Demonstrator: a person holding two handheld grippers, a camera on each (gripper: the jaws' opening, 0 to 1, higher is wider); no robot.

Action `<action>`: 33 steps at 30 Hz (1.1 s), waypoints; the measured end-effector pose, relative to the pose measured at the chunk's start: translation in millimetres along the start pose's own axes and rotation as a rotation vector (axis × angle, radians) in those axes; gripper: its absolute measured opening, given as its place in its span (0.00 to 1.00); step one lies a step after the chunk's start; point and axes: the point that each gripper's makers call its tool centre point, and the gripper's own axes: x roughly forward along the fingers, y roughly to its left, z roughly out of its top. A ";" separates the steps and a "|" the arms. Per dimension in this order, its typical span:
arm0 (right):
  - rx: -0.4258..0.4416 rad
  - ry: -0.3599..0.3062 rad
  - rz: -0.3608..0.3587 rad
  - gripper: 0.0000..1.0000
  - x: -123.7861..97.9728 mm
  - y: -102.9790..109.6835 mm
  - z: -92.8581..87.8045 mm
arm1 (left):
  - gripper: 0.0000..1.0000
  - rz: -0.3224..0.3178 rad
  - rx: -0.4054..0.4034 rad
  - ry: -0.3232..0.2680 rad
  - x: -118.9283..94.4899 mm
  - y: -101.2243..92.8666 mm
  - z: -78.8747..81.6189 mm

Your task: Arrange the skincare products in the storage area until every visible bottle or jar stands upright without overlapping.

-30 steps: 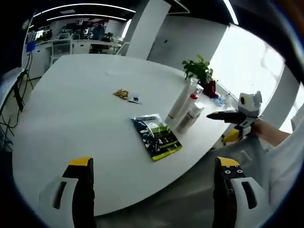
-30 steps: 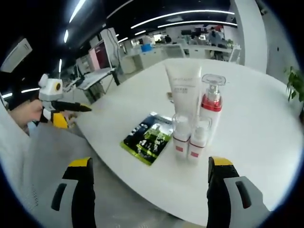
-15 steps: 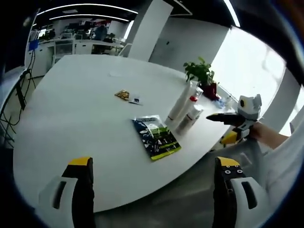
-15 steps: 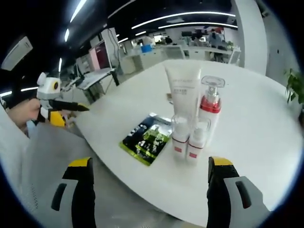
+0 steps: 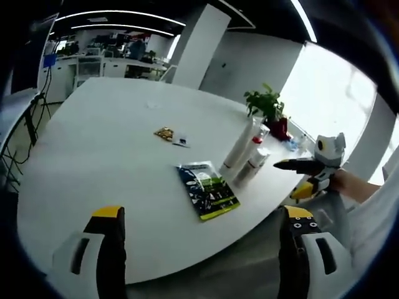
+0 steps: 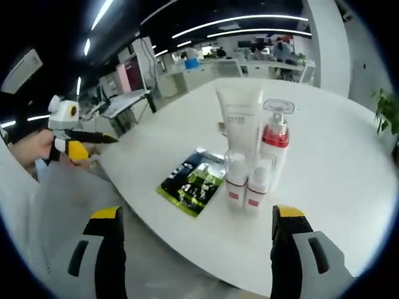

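Left gripper view: your left gripper (image 5: 198,249) hangs off the table (image 5: 93,156) edge, jaws apart, holding nothing; sachet (image 5: 207,190) flat, bottles beyond. Right gripper view: your right gripper (image 6: 195,252), jaws wide and bare, faces the tube (image 6: 239,121), pump bottle (image 6: 275,140) and two small bottles (image 6: 246,180), all upright in a tight cluster.

bottles (image 5: 248,156) upright on white table (image 5: 93,162) — dark sachet (image 5: 207,190) just beside.

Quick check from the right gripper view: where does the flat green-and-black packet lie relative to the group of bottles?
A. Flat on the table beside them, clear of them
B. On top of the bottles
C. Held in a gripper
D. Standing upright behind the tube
A: the packet lies flat on the table with a bare gap between it and the nearest small bottle.
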 end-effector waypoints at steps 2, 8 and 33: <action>0.003 -0.001 -0.001 0.99 0.0 -1.3 0.5 | 0.97 -0.004 -0.003 0.002 0.8 -1.5 0.4; 0.009 -0.004 -0.003 0.99 -0.3 -1.4 1.0 | 0.92 -0.004 0.015 0.042 8.1 -1.6 -2.7; 0.015 0.007 -0.024 0.98 0.1 -9.1 -2.0 | 0.91 -0.042 0.024 0.102 35.6 -0.8 1.5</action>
